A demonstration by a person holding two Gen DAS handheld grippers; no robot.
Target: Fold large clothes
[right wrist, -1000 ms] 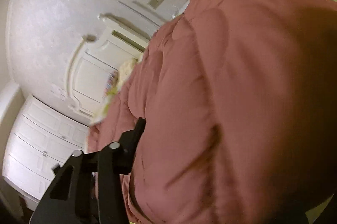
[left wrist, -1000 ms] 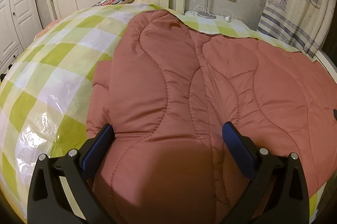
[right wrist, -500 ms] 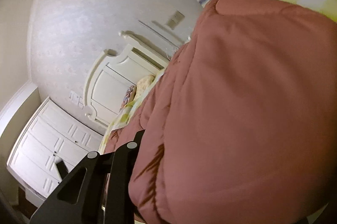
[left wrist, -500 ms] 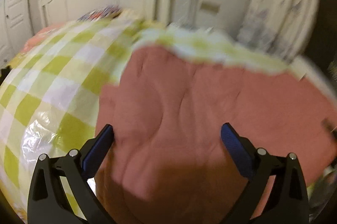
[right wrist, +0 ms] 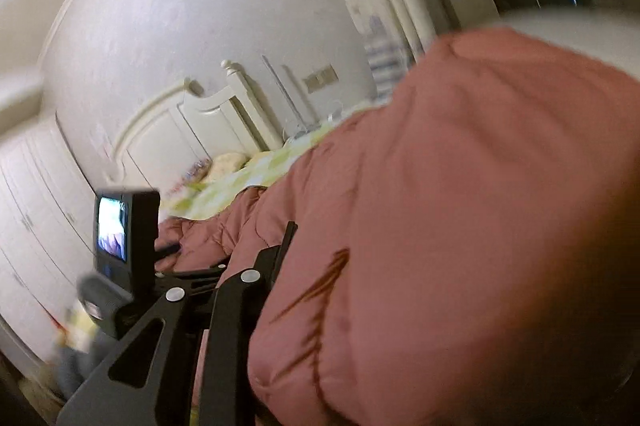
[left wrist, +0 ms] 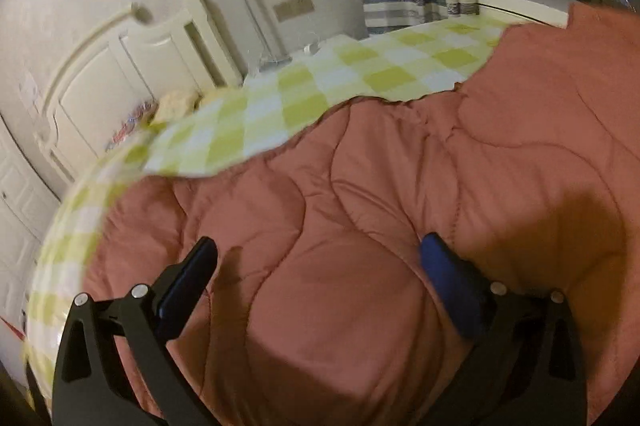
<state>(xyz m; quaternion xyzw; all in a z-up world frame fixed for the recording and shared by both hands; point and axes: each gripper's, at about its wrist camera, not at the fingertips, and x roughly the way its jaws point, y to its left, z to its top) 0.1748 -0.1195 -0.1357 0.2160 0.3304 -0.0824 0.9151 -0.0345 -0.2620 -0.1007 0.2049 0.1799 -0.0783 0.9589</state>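
Both tongs tilt: left tongs [left wrist: 316,258] spread over quilt [left wrist: 400,206].

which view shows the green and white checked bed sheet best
The left wrist view. There the green and white checked bed sheet spreads in a wide band from the white headboard to the far edge, beyond the pink quilted comforter. The right wrist view shows only a blurred sliver past the comforter bunched close to the lens.

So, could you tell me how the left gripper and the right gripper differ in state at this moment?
The left gripper stands wide open with both blue pads over the flat pink quilt, clamping nothing. The right gripper shows only one finger, pressed against a raised fold of the quilt that hides the other finger, so its closure cannot be confirmed. Both share the same black frame.
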